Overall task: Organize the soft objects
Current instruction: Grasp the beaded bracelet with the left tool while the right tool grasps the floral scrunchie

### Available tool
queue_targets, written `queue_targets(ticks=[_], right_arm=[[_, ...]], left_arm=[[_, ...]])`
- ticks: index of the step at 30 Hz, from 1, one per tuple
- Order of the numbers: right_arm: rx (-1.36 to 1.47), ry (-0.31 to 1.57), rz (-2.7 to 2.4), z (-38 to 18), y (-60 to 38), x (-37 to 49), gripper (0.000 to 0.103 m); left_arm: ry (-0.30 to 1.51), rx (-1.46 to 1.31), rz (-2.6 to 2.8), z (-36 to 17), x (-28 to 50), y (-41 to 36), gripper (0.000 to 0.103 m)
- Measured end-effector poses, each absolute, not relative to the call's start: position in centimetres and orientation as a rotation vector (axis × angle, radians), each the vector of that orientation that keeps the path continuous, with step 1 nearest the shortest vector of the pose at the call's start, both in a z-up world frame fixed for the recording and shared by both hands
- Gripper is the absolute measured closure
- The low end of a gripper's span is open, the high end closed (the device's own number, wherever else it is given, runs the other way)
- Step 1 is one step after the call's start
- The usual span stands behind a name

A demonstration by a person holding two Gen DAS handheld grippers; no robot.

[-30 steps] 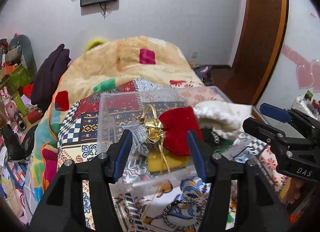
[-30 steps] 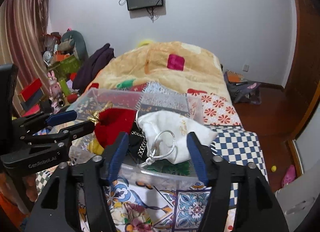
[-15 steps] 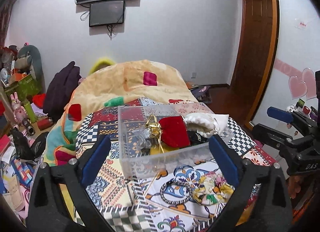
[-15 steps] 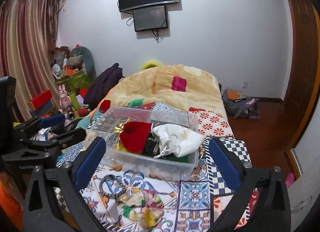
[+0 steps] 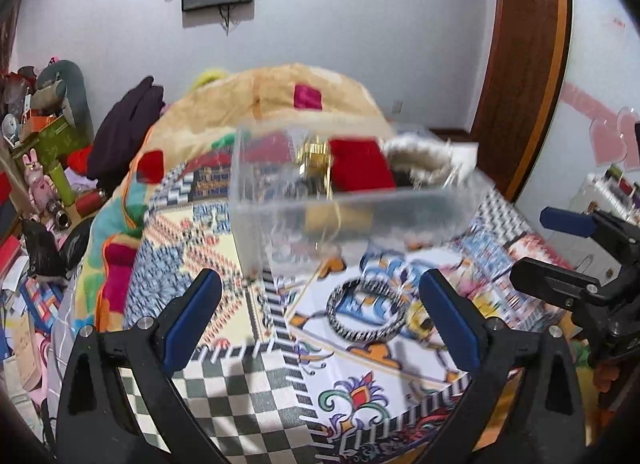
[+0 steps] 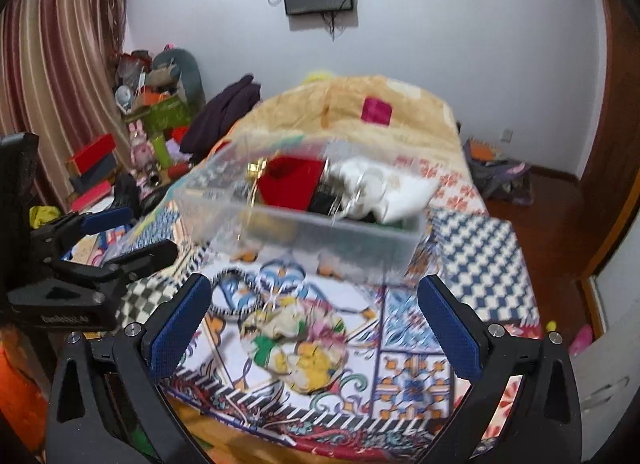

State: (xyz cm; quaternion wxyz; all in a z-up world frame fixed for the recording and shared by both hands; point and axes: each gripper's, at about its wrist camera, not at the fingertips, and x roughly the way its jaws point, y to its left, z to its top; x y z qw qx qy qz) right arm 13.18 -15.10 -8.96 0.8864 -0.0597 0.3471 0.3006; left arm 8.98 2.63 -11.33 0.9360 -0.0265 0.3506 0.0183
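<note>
A clear plastic bin sits on the patterned bedspread and holds a red pouch, a gold pouch and a white pouch. It also shows in the right wrist view. A black-and-white band and a floral scrunchie lie on the spread in front of the bin. My left gripper is open and empty, short of the bin. My right gripper is open and empty above the scrunchie.
A beige quilt covers the far bed. Dark clothes and cluttered boxes and toys stand at the left. A wooden door is at the right. The bed's front edge is close below.
Both grippers opened wide and pulled back from the bin, then dipped toward the spread. The band and scrunchie came into view. The bin's contents have not moved.
</note>
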Motion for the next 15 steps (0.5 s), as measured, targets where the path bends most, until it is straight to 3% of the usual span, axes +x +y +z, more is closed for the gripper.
queue_targets(ticks=[4, 8, 10, 15], right_arm=[[-0.137, 0.802, 0.638, -11.7, -14.5, 13.7, 0.000], [-0.140, 0.878, 0.660, -14.2, -13.8, 14.2, 0.002], [-0.155, 0.900, 0.672, -15.0, -13.4, 14.2, 0.007], [-0.203, 0.920, 0.683, -15.9, -12.5, 13.8, 0.023]], left_arm=[[0.770, -0.041, 0.054, -13.6, 9.9, 2.6, 0.020], [0.819, -0.082, 0.038, -15.2, 10.4, 3.3, 0.031], [0.846, -0.089, 0.026, -15.8, 10.7, 3.5, 0.042], [0.864, -0.062, 0.025, -16.5, 11.0, 3.0, 0.057]])
